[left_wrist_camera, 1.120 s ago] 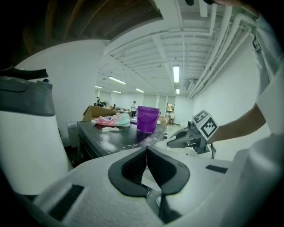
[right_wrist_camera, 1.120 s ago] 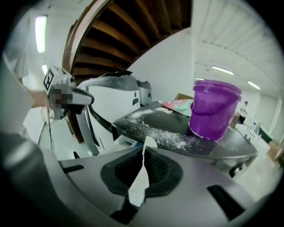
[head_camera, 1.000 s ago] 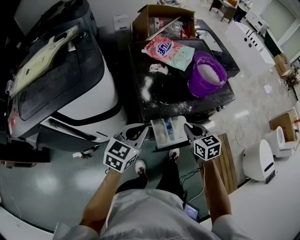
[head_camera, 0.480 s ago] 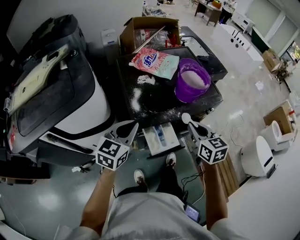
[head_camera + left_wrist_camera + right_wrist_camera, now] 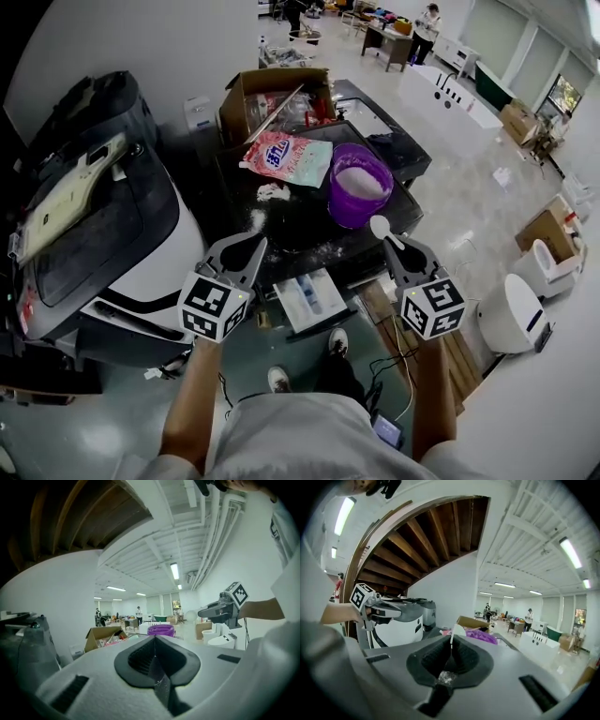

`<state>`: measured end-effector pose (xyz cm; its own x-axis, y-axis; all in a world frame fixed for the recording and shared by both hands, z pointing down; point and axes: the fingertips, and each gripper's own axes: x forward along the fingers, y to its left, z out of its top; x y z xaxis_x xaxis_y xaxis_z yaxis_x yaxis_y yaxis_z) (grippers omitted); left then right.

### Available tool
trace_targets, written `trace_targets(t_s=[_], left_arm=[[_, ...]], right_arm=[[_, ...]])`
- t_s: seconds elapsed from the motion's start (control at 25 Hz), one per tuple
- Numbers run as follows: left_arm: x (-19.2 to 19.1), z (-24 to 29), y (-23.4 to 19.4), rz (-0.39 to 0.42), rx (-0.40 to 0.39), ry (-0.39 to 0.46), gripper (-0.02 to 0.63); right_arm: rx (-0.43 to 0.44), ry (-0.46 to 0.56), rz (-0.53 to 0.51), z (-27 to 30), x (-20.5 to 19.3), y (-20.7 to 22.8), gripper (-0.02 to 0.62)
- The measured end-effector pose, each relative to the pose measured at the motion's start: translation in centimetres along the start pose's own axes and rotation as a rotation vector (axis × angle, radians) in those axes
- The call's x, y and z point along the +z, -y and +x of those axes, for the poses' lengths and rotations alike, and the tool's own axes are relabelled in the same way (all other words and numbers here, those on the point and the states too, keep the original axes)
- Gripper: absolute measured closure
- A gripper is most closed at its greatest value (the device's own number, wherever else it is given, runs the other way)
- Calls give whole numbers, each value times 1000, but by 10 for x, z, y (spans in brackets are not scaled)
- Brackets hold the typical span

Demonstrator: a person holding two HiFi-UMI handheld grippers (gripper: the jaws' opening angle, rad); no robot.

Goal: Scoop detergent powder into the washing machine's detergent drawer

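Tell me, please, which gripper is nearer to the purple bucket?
Right. The right gripper, shut on a white scoop, sits just in front of the purple bucket; the left gripper, shut and empty, is farther away, off to the bucket's left.

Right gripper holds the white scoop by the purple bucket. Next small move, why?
Probably carry the right gripper forward and dip the white plastic scoop into the purple plastic bucket: the jaws are shut on the handle, and the bowl hangs just short of the rim.
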<state>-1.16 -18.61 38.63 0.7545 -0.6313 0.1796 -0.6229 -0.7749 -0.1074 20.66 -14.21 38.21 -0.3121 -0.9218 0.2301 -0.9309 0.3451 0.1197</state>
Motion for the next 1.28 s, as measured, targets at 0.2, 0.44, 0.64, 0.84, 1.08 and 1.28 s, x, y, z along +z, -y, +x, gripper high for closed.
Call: trace_targets(t_s=[0.2,0.44,0.64,0.84,1.08,1.28], left_arm=[[41,-1,-4,53,-16,67,595],[73,-3,-4,109,-31,112,595],[98,-12,-9,125,-27,159,595],[111,-21,-16,140,-9,184,595],[109,-24,-21,144,2,181,595],[104,-24,-24,137,14,175,595]], right_arm=[[-19,69,-33,-9,37,3,591],[-19,126,-70,-10,69,0,591],[-15,179,-87,-9,95,-4,591],[-6,201,-101,-6,105,-9,591],[4,186,-109,2,100,-13,591],[10,178,-109,6,95,-14,591]])
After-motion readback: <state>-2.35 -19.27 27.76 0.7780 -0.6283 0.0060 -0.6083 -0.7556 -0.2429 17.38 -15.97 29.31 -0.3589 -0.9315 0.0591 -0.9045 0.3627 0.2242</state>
